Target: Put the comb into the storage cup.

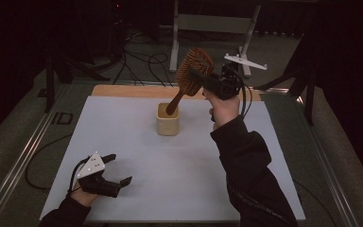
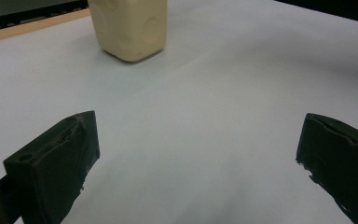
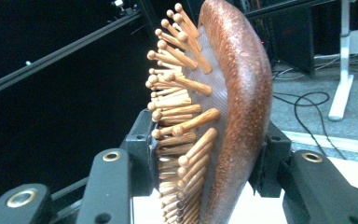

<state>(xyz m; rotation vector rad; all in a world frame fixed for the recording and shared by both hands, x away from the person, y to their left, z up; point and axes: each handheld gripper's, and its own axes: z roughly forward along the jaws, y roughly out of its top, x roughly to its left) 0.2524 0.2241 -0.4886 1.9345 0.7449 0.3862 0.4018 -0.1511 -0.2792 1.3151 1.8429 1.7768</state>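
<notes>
A wooden hairbrush [image 1: 192,71] with peg bristles tilts above a cream square cup [image 1: 167,119] at the table's middle back; its handle end dips into the cup's mouth. My right gripper [image 1: 199,78] is shut on the brush head, and in the right gripper view the brush [image 3: 233,107] stands edge-on between the black jaws. Near the front left corner of the table my left gripper [image 1: 119,169] rests open with nothing between its jaws. In the left gripper view the cup [image 2: 129,27] stands ahead, beyond my left gripper [image 2: 196,149].
The white mat [image 1: 179,165] lies on a table whose wooden edge [image 1: 123,91] shows at the back. Behind the table are a white stand [image 1: 212,28] and cables [image 1: 137,61] on the floor. Metal rails run along both sides.
</notes>
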